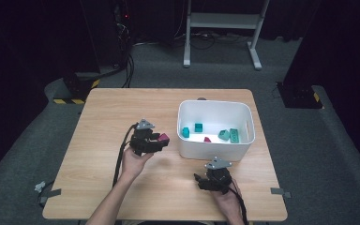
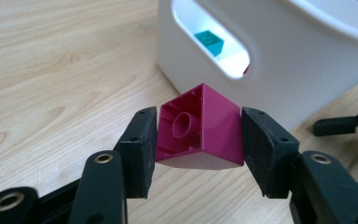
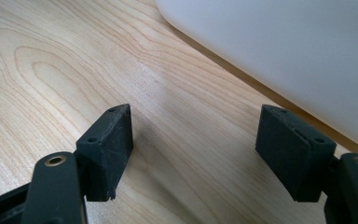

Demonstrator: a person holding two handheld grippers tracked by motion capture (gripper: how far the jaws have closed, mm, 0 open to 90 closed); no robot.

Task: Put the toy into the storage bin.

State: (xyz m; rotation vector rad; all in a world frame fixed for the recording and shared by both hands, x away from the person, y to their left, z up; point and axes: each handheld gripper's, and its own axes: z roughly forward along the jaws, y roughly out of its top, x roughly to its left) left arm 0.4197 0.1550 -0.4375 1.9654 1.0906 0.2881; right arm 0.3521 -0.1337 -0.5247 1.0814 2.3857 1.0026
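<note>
r gripper (image 1: 200, 180): nearest me, low on the table (image 1: 98, 187) by the front edge, r hand (image 1: 225, 199) behind it. i saw its jaws stood wide apart, nothing betw them, just bare wood in the right gripper view.
l gripper (image 1: 161, 140): i had it further up, held off the table in the l hand (image 1: 133, 161), pointing twd the bin. jaws partly closed & clamped on the magenta block (image 2: 200, 128), pads pressed on 2 opp sides.
magenta block: sat tilted betw the pads, hollow underside w/ its round tube facing the cam, smooth sloped face to the r. it was just short of the bin's left wall, not over it.
white bin (image 1: 187, 145): right-centre of table, beyond both grippers. handle slot in its side wall showed in the left gripper view.
bin contents: i counted 4 teal blocks (image 1: 198, 127) + 1 small magenta piece (image 1: 207, 139) on the floor of it, spread apart.
</note>
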